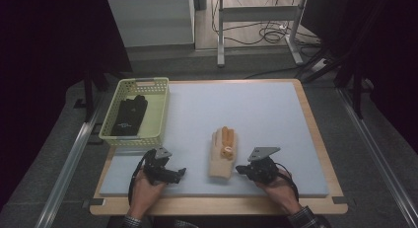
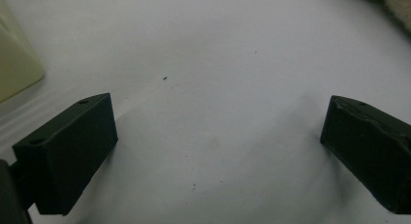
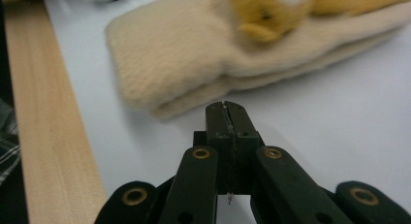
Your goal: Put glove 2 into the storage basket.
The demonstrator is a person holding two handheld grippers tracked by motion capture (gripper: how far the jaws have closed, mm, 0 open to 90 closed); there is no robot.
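Note:
A cream knitted mitten lies on the pale mat, with an orange plush figure on its upper side. My right gripper sits just right of the mitten's cuff, pointing at it. In the right gripper view its jaws are pressed together with nothing between them, a short gap away from the mitten and the orange figure. My left gripper rests left of the mitten near the mat's front edge. Its jaws stand wide apart over bare mat.
A yellow-green basket stands at the mat's left rear with a black glove inside; its corner appears in the left gripper view. The wooden table edge runs close beside the right gripper. Metal frame legs stand beyond the table.

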